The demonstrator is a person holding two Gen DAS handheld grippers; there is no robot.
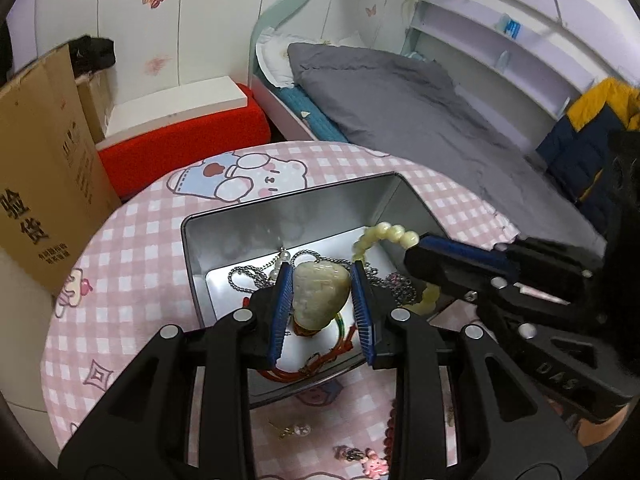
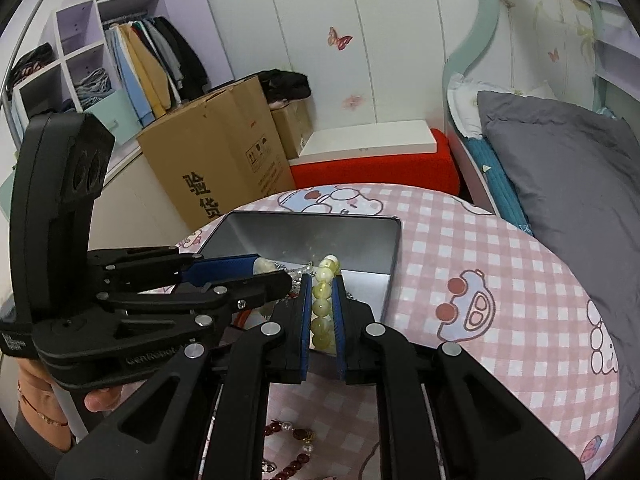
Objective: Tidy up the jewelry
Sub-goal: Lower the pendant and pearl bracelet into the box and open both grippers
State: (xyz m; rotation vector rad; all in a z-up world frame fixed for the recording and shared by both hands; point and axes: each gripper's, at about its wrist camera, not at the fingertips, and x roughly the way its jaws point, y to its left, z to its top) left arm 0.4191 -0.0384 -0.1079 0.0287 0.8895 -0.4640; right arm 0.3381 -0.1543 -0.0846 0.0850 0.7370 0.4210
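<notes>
A silver metal tin (image 1: 192,248) stands open on the round table with the pink checked cloth (image 1: 132,240). My left gripper (image 1: 322,276) is shut on a pale jade pendant (image 1: 320,296) with a red cord, held over the tin. Silver chains (image 1: 244,278) lie in the tin. My right gripper (image 2: 322,284) is shut on a yellow bead bracelet (image 2: 322,312), also over the tin (image 2: 360,224). The right gripper (image 1: 420,252) shows at the right of the left wrist view with the bracelet (image 1: 384,232). The left gripper (image 2: 260,266) shows in the right wrist view.
A dark red bead bracelet (image 2: 296,448) lies on the cloth in front of the tin. Small earrings and pink charms (image 1: 360,456) lie near the front edge. A cardboard box (image 2: 216,160), a red stool (image 2: 376,172) and a bed (image 1: 400,96) surround the table.
</notes>
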